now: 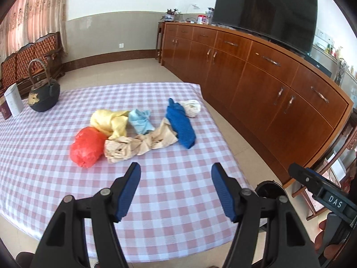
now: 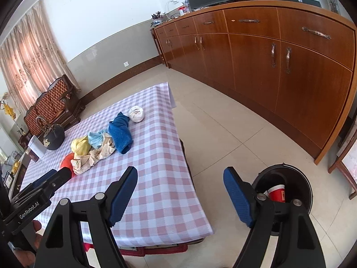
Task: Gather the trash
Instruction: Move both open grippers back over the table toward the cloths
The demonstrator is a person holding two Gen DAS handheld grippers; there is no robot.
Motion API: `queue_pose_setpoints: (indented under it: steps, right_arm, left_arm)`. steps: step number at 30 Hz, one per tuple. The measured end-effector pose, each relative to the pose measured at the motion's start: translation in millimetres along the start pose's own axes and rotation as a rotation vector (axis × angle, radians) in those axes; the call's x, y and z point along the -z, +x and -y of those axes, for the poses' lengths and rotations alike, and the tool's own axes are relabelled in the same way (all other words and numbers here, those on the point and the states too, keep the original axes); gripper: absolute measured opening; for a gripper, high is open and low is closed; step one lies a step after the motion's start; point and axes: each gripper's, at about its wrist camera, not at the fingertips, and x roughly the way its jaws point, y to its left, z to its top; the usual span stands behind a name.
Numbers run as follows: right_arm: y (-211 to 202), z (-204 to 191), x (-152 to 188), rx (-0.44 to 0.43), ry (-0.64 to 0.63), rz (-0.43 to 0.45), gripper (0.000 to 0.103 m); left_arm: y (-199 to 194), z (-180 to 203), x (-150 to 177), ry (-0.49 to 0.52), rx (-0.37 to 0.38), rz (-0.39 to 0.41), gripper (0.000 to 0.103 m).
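**Right now: both grippers empty above the table, trash lying ahead**

The left gripper (image 1: pixel 176 172) hangs over the near part of the checked tablecloth (image 1: pixel 178 201), its blue-padded fingers (image 1: pixel 128 189) spread apart with nothing between them. The right gripper (image 2: pixel 180 176) sits off the table's right edge, fingers likewise released and bare, one over the cloth and the other over the floor. Further along the table the trash lies bunched together: a red plastic bag (image 1: pixel 88 146) nearest the left gripper, a yellow wad (image 1: pixel 109 120) touching it, a crumpled beige paper (image 1: pixel 138 145) running along the front, a light blue wad (image 1: pixel 140 120) behind that, and a dark blue cloth (image 1: pixel 180 125) leaning against the beige paper. A white ball (image 2: pixel 136 114) rests just past the blue cloth near the far right edge. A black kettle (image 1: pixel 44 96) stands well apart at the left. On the floor beside the table sits a black bin (image 2: pixel 287 176) holding a red cup (image 2: pixel 276 193)
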Motion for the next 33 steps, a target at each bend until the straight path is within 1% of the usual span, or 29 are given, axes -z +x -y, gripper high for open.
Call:
queue_pose_setpoints:
  steps: [6,12,15,24,33]
  right_arm:
    - [18.7,-41.2,-1.5,-0.047,-0.058,-0.021,0.081]
    - [32.9,-74.8,-1.8,-0.085,-0.103,-0.035,0.081]
    - [41.2,-89.0,-1.0,-0.097,-0.126,-0.044,0.081]
    - [72.9,-114.3,-4.6,-0.109,-0.147,-0.078,0.081]
    - [108.4,-124.8,-16.3,-0.105,-0.148,-0.106,0.081]
  left_arm:
    - [-3.2,-47.8,0.4,-0.069,-0.058,0.013,0.067]
    - [-1.4,-82.8,0.9,-0.116,-0.102,0.018,0.067]
    - [3.3,-97.0,0.4,-0.145,-0.112,0.011,0.067]
    - [25.9,-121.1,-3.6,-0.163,-0.132,-0.016,0.067]
    - [59.2,-135.7,-14.5,-0.173,-0.143,-0.047,0.067]
